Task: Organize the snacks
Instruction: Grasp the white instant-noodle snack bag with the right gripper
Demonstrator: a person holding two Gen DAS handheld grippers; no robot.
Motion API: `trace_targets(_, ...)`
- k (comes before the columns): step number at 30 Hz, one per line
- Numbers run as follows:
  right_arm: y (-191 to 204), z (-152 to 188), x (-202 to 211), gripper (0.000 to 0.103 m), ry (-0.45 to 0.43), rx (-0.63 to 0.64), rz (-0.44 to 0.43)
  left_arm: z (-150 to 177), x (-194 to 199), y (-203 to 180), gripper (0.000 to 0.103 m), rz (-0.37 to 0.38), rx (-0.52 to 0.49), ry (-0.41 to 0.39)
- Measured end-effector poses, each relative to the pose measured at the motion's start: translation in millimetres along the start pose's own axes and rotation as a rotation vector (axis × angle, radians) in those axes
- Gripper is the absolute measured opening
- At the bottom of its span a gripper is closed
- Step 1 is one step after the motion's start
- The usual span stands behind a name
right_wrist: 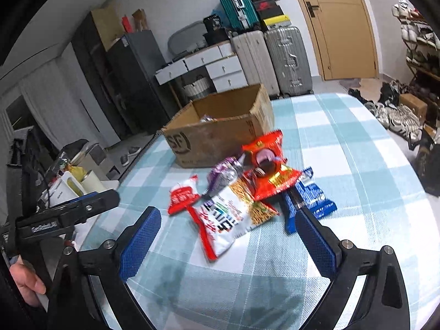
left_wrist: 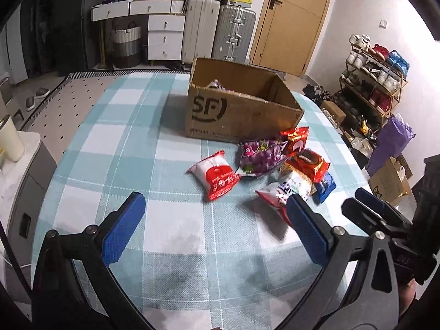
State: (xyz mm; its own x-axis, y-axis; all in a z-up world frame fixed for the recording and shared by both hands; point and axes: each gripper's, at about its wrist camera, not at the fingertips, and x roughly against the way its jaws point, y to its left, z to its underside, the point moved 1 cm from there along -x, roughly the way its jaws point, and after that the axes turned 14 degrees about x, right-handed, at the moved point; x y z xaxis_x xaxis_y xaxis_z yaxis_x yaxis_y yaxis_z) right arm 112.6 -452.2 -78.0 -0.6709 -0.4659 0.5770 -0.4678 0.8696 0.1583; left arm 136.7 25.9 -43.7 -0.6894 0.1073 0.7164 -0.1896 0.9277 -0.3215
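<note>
An open SF cardboard box [left_wrist: 242, 110] [right_wrist: 220, 137] stands on the checked tablecloth with a purple packet inside it. In front of it lies a heap of snack packets: a red-and-white packet [left_wrist: 216, 174] [right_wrist: 183, 196], a purple packet [left_wrist: 258, 156] [right_wrist: 224, 172], red packets [left_wrist: 305, 162] [right_wrist: 265, 176], a white noodle packet [left_wrist: 286, 189] [right_wrist: 231, 217] and a blue packet [left_wrist: 326, 185] [right_wrist: 310, 200]. My left gripper [left_wrist: 213, 206] is open and empty, just short of the heap. My right gripper [right_wrist: 228, 220] is open and empty, its jaws on either side of the white noodle packet.
The table [left_wrist: 123, 126] has a light blue and white cloth. Suitcases [left_wrist: 220, 30], white drawers [left_wrist: 165, 35] and a door [left_wrist: 294, 19] stand behind. A shoe rack [left_wrist: 374, 82] is at the right. A side cabinet with a cup [left_wrist: 11, 140] is at the left.
</note>
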Motion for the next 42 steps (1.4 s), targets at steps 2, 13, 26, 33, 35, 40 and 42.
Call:
trace_targets(2,-2.9,4.2,-8.2,0.1,0.015,-0.014,-0.017,1.6,-2.4,1.4,0.102,0.001,-0.003,0.006)
trace_targets(13,-13.2,15.1,-61.6,0.1,0.106,-0.097,-0.068,8.2,-16.4,17.0,0.102,-0.002,0.013,0.039)
trace_targets(26,-15.0,5.3,-107.2,0.099,0.152,-0.141,-0.056,3.6,-28.4,41.6,0.102,0.005,0.069,0.063)
trace_targets(33,-1.6,-1.7,-124.1,0.075,0.168,-0.069,0.007,3.3,-35.1,55.2,0.102,0.003,0.102,0.08)
trace_targets(35,2.5,-1.8,-127.1,0.061,0.176,-0.04,0.019,4.1,-36.0,58.4,0.102,0.004,0.111,0.085)
trace_targets(40,-0.4,0.4,-128.9,0.048,0.163,-0.063,-0.015,5.2,-37.8,60.4,0.102,0.0,0.118,0.092)
trace_targets(42,-1.6,1.7,-127.5,0.047,0.162,-0.065,-0.022,5.5,-36.8,59.5,0.102,0.0,0.116,0.09)
